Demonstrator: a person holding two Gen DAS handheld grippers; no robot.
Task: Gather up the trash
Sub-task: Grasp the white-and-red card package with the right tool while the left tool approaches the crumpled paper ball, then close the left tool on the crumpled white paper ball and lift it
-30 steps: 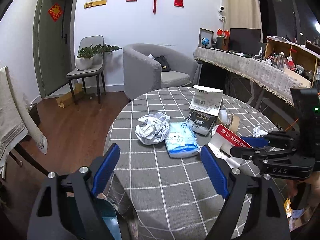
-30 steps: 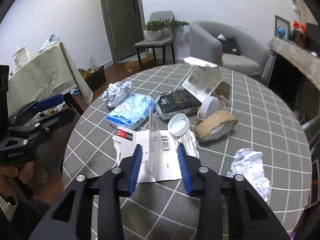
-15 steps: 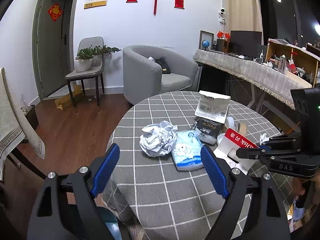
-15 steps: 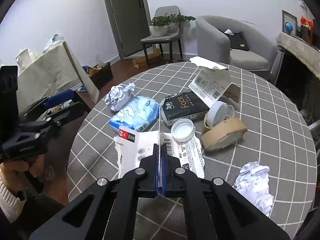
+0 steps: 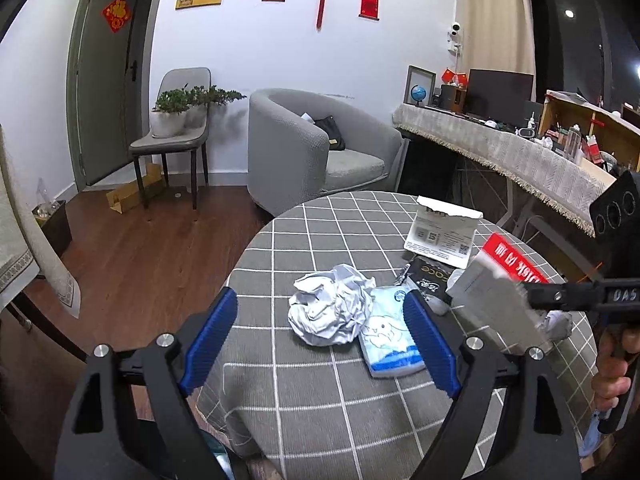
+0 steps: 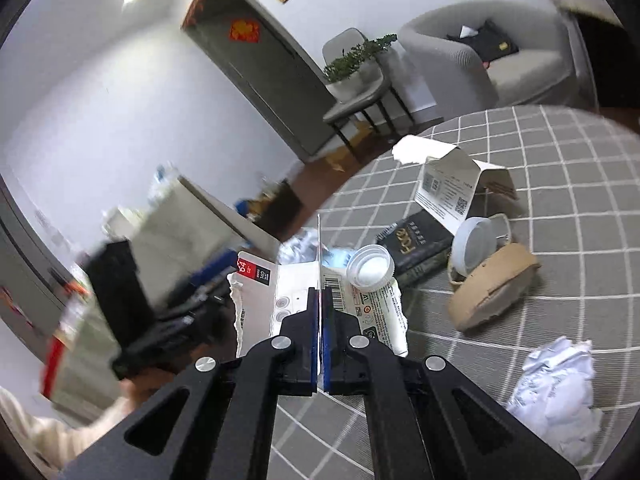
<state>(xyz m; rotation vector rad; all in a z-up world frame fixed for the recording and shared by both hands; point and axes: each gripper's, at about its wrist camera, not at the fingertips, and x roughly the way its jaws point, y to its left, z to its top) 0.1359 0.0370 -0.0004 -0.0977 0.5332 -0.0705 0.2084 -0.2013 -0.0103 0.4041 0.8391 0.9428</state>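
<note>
Grey-checked counter (image 6: pixel 560 200) fills the foreground. Right gripper (image 6: pixel 320 300) jaws pinch white card packaging (image 6: pixel 292 292) edge-on, long axis running away from camera, lifted above the near-left rim; its print blurred. Left gripper (image 5: pixel 320 336) jaws spread, empty, framing crumpled paper (image 5: pixel 328 312).

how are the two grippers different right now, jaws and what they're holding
The right gripper is shut on the white card packaging, which is lifted off the table; the left gripper stands wide open and holds nothing.
The right gripper's blue pads pinch a thin upright fold of the packaging; the left gripper's blue pads frame the crumpled paper ball without touching it.
Both are black with blue pads, each held in a hand.
</note>
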